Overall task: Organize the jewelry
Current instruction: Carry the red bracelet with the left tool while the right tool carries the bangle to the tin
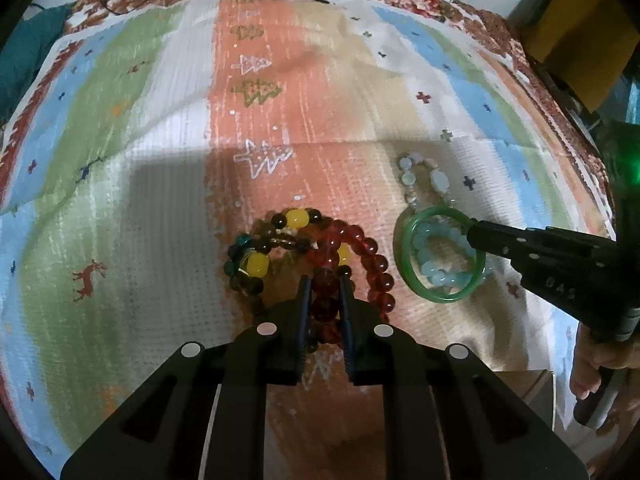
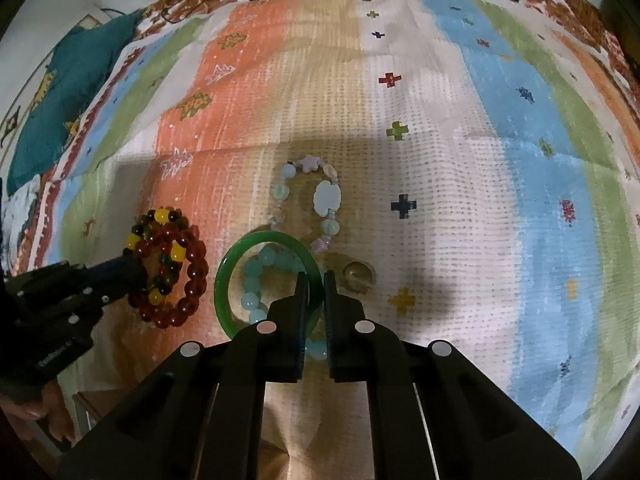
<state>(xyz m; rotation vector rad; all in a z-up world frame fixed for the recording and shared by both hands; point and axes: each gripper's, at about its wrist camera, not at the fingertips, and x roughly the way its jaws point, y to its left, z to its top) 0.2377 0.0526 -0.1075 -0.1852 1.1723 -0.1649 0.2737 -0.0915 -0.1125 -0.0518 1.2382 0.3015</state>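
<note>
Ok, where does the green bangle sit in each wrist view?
Left wrist view: green bangle lies right of centre, the right gripper shut on its rim.
Right wrist view: green bangle lies low centre, just left of that gripper.
Shared landmark: red bead bracelet.

Striped cloth [image 2: 460,208] with cross and tree motifs, bearing a red bead bracelet [image 2: 196,276], dark-and-yellow bead bracelet [image 1: 256,258], green bangle [image 2: 236,264], pale blue bead bracelet [image 2: 252,284], pastel charm bracelet [image 2: 320,200], clear ring [image 2: 358,276].
</note>
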